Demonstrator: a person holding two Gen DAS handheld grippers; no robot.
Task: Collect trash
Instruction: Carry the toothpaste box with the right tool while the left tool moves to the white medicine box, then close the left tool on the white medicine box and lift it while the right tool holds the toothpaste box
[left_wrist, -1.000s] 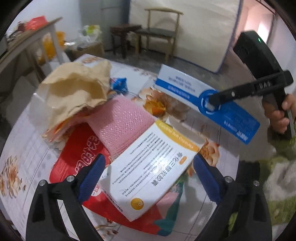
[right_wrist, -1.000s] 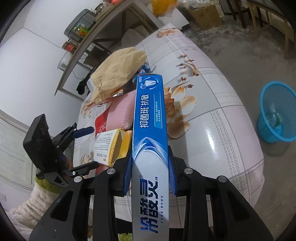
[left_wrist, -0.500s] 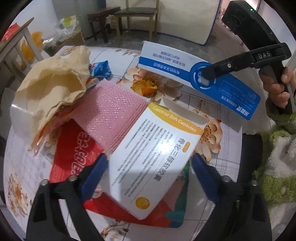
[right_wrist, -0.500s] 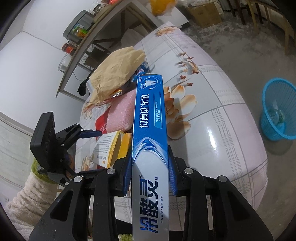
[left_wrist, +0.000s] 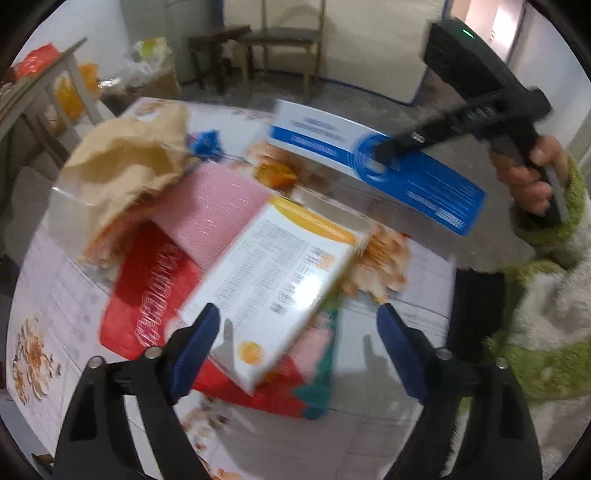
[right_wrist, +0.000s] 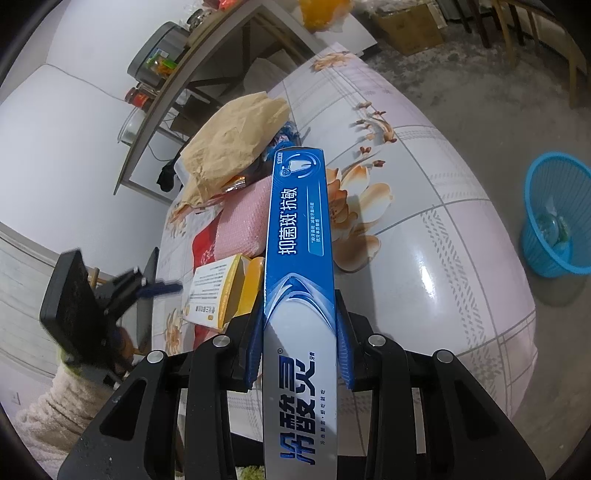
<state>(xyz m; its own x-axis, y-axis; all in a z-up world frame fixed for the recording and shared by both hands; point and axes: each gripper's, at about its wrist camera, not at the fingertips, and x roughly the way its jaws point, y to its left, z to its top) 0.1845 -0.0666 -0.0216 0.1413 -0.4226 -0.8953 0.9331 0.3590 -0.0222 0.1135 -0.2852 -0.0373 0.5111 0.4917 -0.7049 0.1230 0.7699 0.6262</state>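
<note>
My right gripper (right_wrist: 300, 343) is shut on a long blue and white toothpaste box (right_wrist: 299, 236), held above the table; the same box (left_wrist: 373, 162) shows in the left wrist view. My left gripper (left_wrist: 299, 339) stands open just above a white and yellow medicine box (left_wrist: 273, 280), whose near end lies between the blue fingers (left_wrist: 195, 339) without touching them. That medicine box (right_wrist: 214, 291) rests on a red wrapper (left_wrist: 147, 291) and a pink mesh sheet (left_wrist: 214, 210). A crumpled tan paper bag (left_wrist: 125, 162) lies behind them.
The floral-patterned table (right_wrist: 424, 229) carries the pile. A blue plastic basket (right_wrist: 554, 218) stands on the floor to the table's right. A small blue wrapper (left_wrist: 207, 144) lies near the paper bag. Wooden chairs (left_wrist: 280, 40) and a shelf (right_wrist: 207, 51) stand beyond.
My left gripper has shifted over the medicine box, so the box now sits higher and more central between its fingers. The right gripper with the toothpaste box has not moved.
</note>
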